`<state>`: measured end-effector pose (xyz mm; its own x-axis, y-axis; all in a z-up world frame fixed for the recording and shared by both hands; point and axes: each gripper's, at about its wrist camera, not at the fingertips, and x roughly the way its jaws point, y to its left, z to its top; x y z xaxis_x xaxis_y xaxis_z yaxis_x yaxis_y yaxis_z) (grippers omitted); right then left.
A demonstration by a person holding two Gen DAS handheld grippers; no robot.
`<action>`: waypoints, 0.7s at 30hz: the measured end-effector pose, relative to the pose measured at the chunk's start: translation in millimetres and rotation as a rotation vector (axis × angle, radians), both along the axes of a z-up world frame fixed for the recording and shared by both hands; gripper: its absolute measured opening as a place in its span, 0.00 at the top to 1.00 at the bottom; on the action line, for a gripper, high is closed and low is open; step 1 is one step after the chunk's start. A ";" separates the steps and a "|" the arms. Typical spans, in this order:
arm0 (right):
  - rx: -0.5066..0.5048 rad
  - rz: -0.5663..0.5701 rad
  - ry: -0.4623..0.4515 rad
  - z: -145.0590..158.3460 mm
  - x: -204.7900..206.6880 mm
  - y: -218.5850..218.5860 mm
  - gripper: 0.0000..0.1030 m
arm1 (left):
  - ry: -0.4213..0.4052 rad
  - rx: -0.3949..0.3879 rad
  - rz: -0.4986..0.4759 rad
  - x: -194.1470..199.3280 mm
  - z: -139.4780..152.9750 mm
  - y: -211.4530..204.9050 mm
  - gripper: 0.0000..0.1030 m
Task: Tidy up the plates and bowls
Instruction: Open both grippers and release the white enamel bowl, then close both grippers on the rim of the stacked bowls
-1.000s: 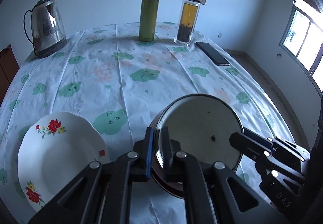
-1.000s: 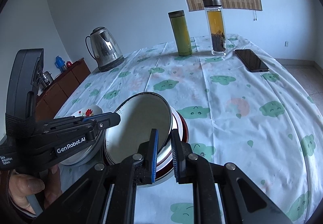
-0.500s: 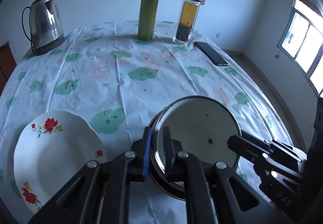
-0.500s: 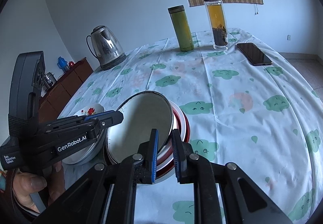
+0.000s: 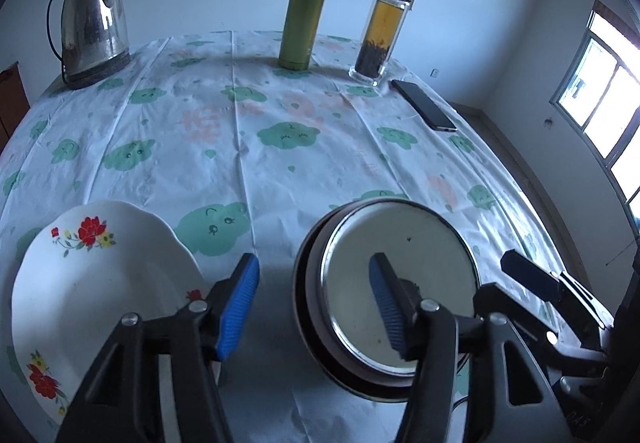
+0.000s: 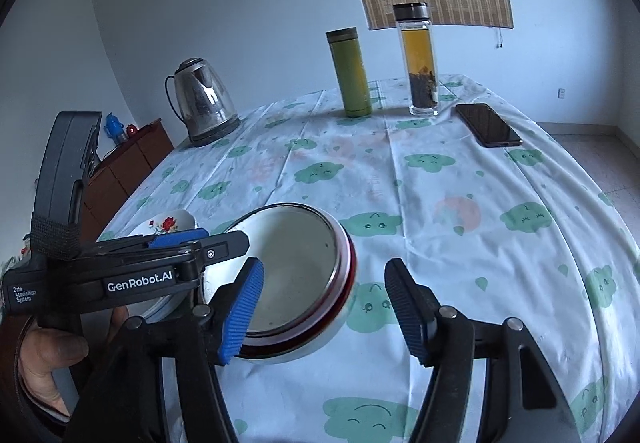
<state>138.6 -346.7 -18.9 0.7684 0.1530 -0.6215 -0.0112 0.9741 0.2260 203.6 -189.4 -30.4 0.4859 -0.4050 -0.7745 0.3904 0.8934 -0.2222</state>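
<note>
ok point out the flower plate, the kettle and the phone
flower plate [image 5: 104, 283], left wrist view, on its bare white middle
kettle [image 6: 202, 99], right wrist view, on its shiny steel body
phone [image 6: 488, 124], right wrist view, on the middle of its dark screen

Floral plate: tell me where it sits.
In the left wrist view, the floral plate lies at the table's near-left edge, left of the stacked bowls.

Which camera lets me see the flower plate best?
The left wrist view. There the flower plate shows almost whole, with its red flowers, beside the left tool. In the right wrist view only a small bit of its rim peeks out behind that tool.
</note>
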 end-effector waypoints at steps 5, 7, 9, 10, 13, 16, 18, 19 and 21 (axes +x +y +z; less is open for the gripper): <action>0.010 -0.014 0.010 -4.4 -0.7 -4.8 0.37 | 0.000 0.018 -0.005 -1.3 -3.8 -3.4 0.44; 0.009 -0.018 0.012 -5.3 -0.8 -5.4 0.37 | -0.001 0.024 -0.007 -1.8 -4.5 -4.7 0.44; 0.005 -0.021 0.014 -5.7 -0.6 -4.6 0.37 | -0.004 0.030 -0.014 -3.0 -5.2 -6.8 0.44; 0.002 -0.022 0.014 -5.5 -0.3 -3.9 0.37 | -0.006 0.033 -0.016 -3.5 -5.7 -7.8 0.44; -0.015 -0.023 0.018 -5.3 1.7 0.0 0.37 | -0.004 0.042 -0.031 -5.6 -6.9 -11.5 0.46; -0.042 -0.026 0.023 -5.2 2.5 4.6 0.37 | -0.006 0.046 -0.037 -5.9 -7.5 -13.8 0.48; -0.051 -0.024 0.022 -4.5 3.2 7.0 0.37 | -0.003 0.048 -0.043 -6.3 -8.2 -15.0 0.51; -0.054 -0.024 0.022 -4.6 2.5 6.9 0.37 | -0.001 0.049 -0.045 -6.1 -8.9 -15.4 0.52; -0.060 -0.027 0.025 -4.7 3.4 7.8 0.37 | 0.003 0.054 -0.047 -6.0 -10.6 -16.4 0.54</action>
<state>142.0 -338.9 -23.7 0.7560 0.0943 -0.6477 0.0200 0.9858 0.1669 197.6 -205.8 -41.0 0.4654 -0.3852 -0.7969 0.4316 0.8848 -0.1756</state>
